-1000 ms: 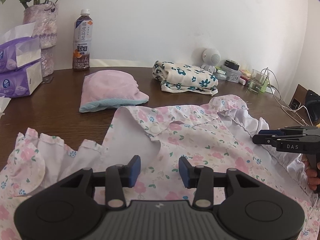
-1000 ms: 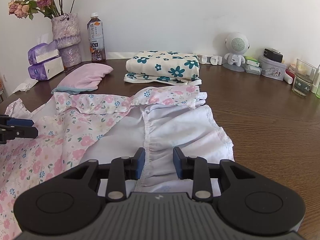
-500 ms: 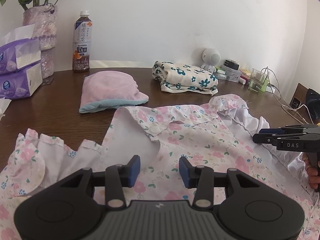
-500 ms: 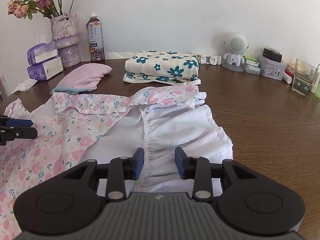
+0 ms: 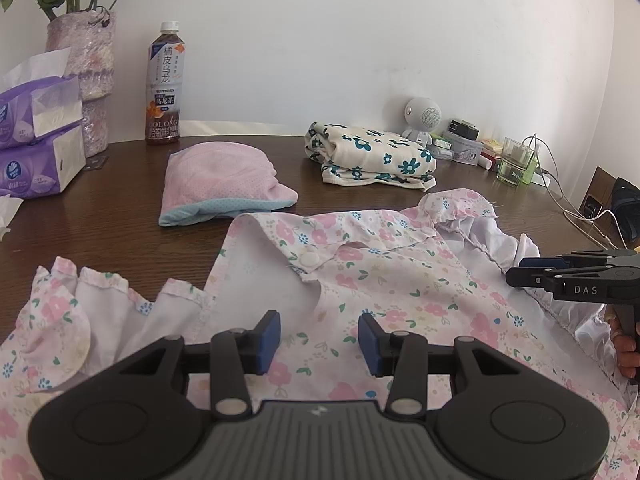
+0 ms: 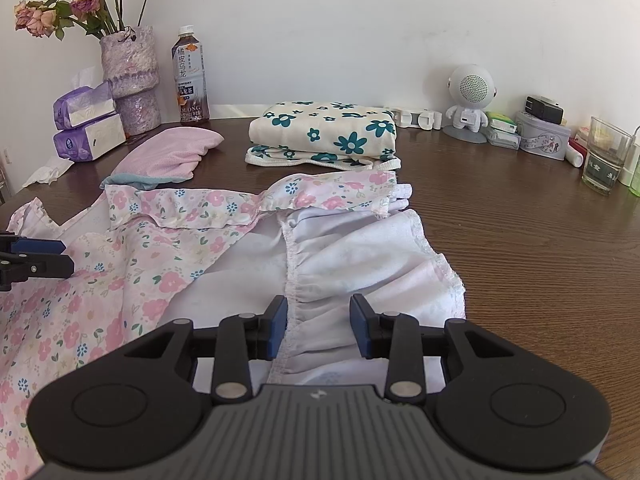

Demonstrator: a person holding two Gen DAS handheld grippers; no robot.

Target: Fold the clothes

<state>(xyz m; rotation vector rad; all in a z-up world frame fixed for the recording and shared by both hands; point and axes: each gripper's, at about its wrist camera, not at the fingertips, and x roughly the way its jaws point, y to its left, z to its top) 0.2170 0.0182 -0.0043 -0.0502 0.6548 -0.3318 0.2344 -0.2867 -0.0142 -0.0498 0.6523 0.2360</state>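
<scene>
With the pink floral dress (image 5: 384, 280) spread across the wooden table (image 6: 540, 248), both the left gripper (image 5: 319, 338) and right gripper (image 6: 319, 326) hover spread and empty, so a shallow pinch probably catches only the white ruffle (image 6: 360, 264), dragging the fold crooked

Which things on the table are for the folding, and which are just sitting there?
For the folding:
- pink flowery garment, spread out
- left gripper, right gripper, both open
- folded pink cloth, folded blue-flower cloth

Just sitting there:
- tea bottle
- flower vase
- tissue packs
- robot figure
- glass
</scene>
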